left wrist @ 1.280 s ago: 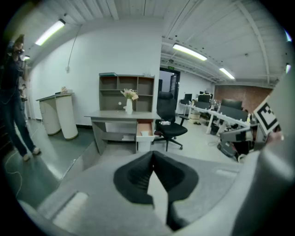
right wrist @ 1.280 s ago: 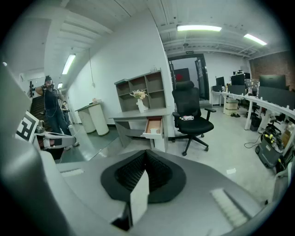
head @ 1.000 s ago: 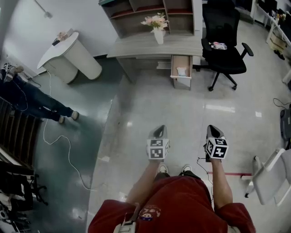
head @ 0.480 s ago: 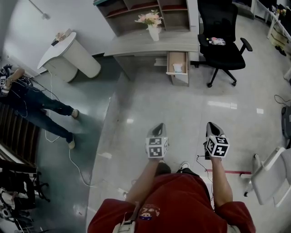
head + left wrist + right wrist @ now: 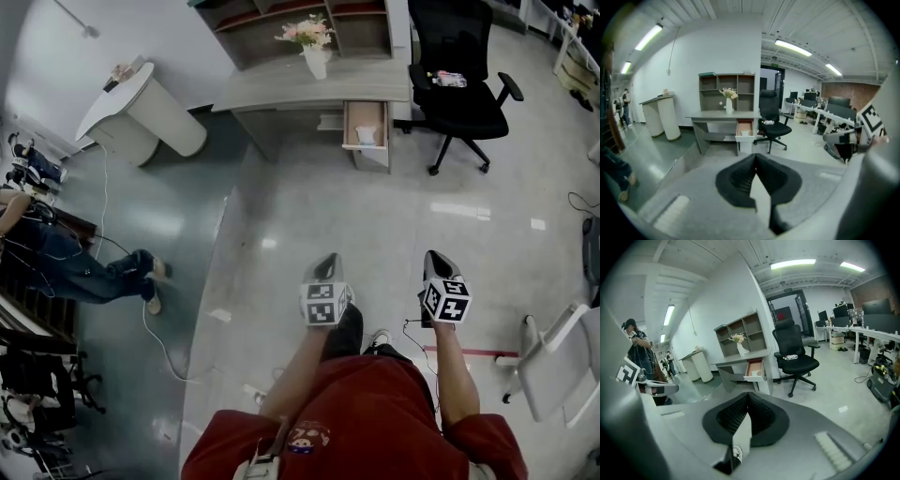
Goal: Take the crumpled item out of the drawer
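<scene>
The open drawer (image 5: 367,130) hangs out of a grey desk (image 5: 300,86) far ahead across the floor. A white crumpled item (image 5: 368,137) lies inside it. The drawer (image 5: 744,129) and the drawer (image 5: 754,370) also show small in both gripper views. My left gripper (image 5: 326,265) and right gripper (image 5: 439,263) are held side by side at waist height, pointing toward the desk, several steps short of it. Both are shut with nothing between the jaws. The left gripper (image 5: 755,157) and the right gripper (image 5: 749,395) have their pads meeting at the tips.
A black office chair (image 5: 458,86) with a bottle on its seat stands right of the drawer. A vase of flowers (image 5: 315,52) sits on the desk. A white rounded counter (image 5: 141,112) is at left, with a bystander (image 5: 70,270) and a floor cable (image 5: 155,333). A white chair (image 5: 553,366) stands at right.
The view has shifted as the person steps forward, with a leg swinging under the left gripper. The bystander at left has walked toward the lower left. Both grippers stay shut.
</scene>
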The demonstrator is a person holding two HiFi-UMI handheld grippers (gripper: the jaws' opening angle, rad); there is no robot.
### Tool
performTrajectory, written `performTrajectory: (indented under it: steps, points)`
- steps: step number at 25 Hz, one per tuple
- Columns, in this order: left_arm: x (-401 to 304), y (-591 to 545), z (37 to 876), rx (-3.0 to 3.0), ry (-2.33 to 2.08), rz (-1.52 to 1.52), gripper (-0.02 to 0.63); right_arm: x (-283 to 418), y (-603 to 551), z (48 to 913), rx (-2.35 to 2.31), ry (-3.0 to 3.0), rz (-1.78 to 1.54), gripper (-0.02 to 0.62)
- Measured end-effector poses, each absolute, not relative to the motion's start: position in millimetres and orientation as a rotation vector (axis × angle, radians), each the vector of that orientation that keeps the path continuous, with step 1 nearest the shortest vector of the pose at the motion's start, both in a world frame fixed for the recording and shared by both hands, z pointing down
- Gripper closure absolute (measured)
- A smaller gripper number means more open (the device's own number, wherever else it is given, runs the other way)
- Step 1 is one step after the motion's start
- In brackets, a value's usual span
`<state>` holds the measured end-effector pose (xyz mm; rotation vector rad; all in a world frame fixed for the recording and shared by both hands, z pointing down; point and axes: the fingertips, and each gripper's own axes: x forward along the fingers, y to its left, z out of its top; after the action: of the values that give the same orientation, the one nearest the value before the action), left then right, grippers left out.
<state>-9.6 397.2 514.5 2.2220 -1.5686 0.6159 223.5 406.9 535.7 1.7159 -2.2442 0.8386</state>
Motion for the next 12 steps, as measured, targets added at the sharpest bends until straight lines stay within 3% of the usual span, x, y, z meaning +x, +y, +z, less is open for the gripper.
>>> performTrajectory:
  steps: [12]
  points:
    - [-34,338,527,2.207,-1.569,0.553,0.607,201,345,540,1.703,-2.219,0.792,0.595]
